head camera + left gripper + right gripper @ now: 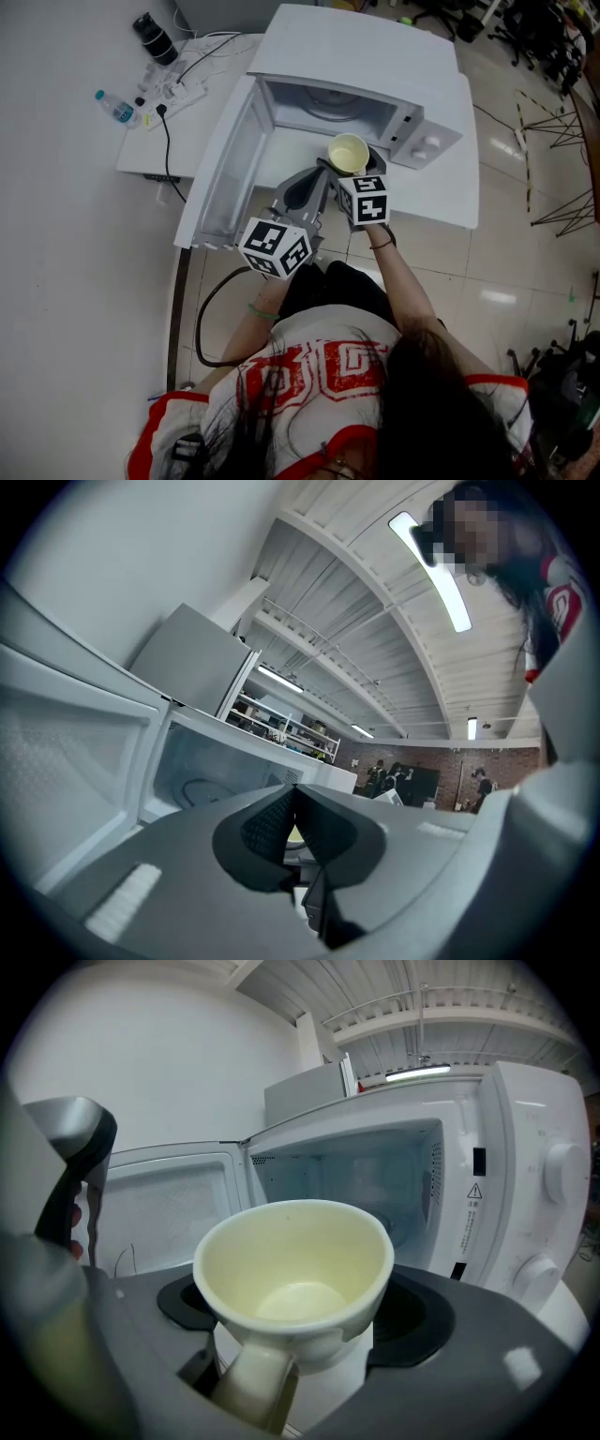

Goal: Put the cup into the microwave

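Clamping right tool point(298, 1314) across wall of pale yellow glazed ceramic cup point(292, 1260), with handle toward tool body. Holding cup upright and empty, just before open cavity of white microwave point(361, 98), not yet inside. Holding left tool point(292, 825) clenched on nothing, near open door. Treating cup as rigid, light, probably slippery, prone to chipping; judging grip across body as sound. Working over white table point(441, 192), above glossy tiled floor point(511, 281), in large workshop-type room.
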Available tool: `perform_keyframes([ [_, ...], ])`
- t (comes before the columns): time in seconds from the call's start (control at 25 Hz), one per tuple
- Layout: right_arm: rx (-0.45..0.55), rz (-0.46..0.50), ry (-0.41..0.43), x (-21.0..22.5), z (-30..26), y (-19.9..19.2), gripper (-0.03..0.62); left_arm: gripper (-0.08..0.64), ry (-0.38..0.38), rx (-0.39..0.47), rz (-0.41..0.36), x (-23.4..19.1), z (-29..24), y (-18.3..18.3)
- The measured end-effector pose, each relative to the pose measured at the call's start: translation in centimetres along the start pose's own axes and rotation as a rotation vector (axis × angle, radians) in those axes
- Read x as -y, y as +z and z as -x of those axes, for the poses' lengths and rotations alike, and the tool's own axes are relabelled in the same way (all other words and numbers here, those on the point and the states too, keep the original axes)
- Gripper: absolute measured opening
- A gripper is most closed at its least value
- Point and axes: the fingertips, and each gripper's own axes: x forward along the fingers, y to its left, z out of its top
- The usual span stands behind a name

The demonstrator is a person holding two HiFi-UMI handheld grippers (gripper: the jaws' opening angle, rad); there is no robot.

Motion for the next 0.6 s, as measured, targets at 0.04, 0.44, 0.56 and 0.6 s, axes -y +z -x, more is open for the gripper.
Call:
perform_keyframes([
  [0.04,0.003,-0.001,-0.001,0.1,-0.2,0.0,0.46,-0.001,-0.001,-0.001,-0.001,-0.1,0.0,-0.2],
  [0.44,0.029,0.019,-0.035,2.0,-4.1,2.0,0.46,-0.001,0.016,-0.01,-0.001,-1.2,0.4,-1.6],
  [0.56,0.042,0.017,-0.049,2.7,-5.4,3.0,0.459,-0.001,0.018,-0.011,-0.003,-1.4,0.5,-1.7],
  [0.6,0.045,0.016,-0.054,2.9,-5.8,3.3,0.46,0.0,0.019,-0.011,-0.003,-1.5,0.6,-1.8],
])
